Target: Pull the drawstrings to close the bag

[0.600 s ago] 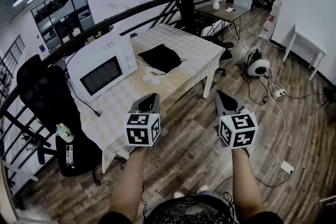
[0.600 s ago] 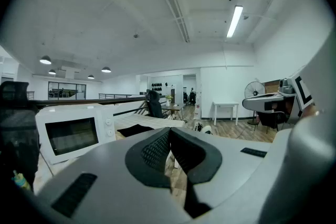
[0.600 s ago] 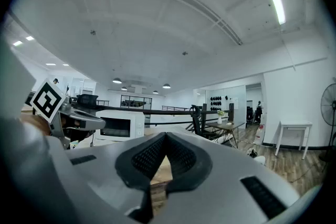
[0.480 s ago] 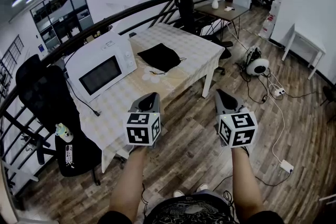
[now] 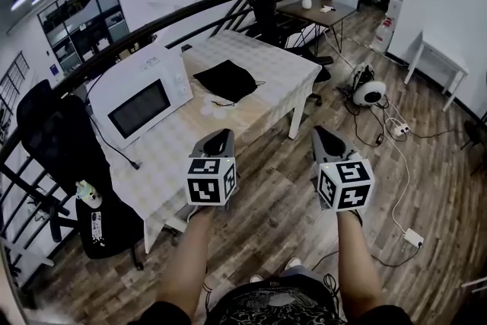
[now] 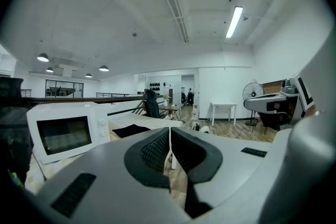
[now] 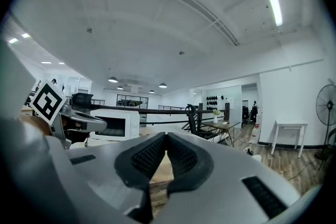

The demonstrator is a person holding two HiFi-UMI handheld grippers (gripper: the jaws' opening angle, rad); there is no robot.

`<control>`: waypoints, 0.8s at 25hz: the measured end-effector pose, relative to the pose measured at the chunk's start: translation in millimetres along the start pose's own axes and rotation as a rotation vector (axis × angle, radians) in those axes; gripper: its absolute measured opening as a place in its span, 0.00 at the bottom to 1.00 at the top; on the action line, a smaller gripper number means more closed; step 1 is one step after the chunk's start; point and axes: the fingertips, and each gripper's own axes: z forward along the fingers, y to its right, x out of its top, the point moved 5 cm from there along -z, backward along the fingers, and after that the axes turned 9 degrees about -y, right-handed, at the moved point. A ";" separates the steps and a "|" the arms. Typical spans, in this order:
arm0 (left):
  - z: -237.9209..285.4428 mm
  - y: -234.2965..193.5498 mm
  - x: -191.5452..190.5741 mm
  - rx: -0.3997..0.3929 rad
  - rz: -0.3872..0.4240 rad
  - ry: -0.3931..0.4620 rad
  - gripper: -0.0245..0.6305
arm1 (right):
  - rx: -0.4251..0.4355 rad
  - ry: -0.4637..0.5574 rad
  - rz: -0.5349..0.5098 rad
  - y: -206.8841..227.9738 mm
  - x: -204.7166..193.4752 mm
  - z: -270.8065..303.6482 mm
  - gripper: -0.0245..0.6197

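You drift slightly closer to surface (image 5: 278,68). Left gripper (image 5: 221,136), right gripper (image 5: 320,133): fingers clenched, empty. Black bag (image 5: 226,80) well ahead, drawstrings untouched; approach only.

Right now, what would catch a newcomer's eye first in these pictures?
The marker cubes on the left gripper and right gripper, both shut and empty, dominate the foreground. Beyond them, a black bag lies on the checked table beside a white microwave.

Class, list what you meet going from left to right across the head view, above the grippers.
Black chair, microwave, black bag, round white device, small white table.
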 end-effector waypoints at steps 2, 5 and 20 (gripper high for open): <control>6.9 2.4 0.8 -0.010 -0.002 -0.001 0.08 | -0.002 0.002 0.003 4.5 -0.3 3.4 0.07; 17.6 3.8 3.1 -0.020 -0.002 -0.004 0.08 | -0.006 0.003 -0.002 11.6 0.8 11.9 0.07; 110.9 27.4 36.0 0.025 -0.008 -0.027 0.19 | 0.062 -0.004 -0.005 94.4 7.4 85.8 0.18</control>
